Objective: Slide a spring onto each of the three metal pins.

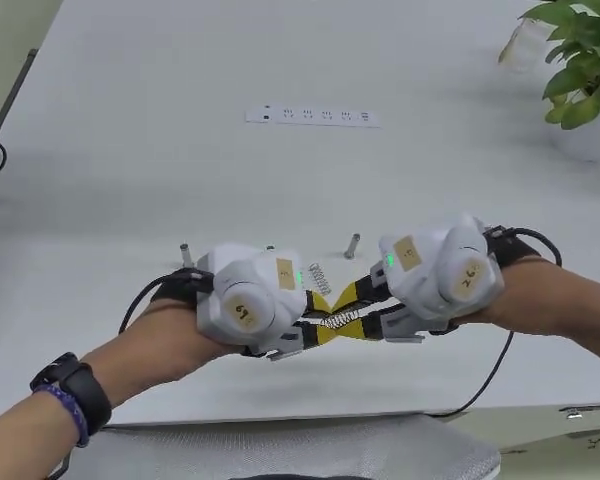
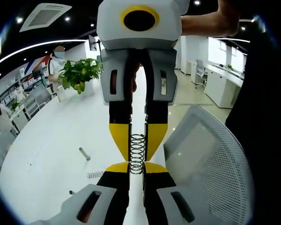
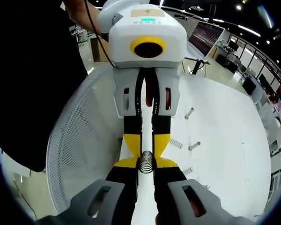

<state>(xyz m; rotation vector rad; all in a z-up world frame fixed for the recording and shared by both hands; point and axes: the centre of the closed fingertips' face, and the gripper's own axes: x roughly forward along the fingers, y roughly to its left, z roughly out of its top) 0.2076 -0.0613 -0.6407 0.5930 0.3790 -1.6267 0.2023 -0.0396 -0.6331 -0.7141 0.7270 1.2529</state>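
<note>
The spring (image 2: 137, 149) is held in the air between the two tongs, which meet tip to tip over the near part of the table (image 1: 280, 180). The left gripper (image 2: 136, 169) is closed on it from one side and the right gripper (image 3: 147, 165) from the opposite side. A second spring (image 1: 319, 278) lies on the table near an upright pin (image 1: 352, 245)

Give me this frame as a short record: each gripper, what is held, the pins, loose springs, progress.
left hand-held gripper: shut on held spring
right hand-held gripper: shut on the same spring, opposite end
left pin, right pin: upright, bare
loose spring: lying on table near right pin
progress: no spring on a visible pin yet
</note>
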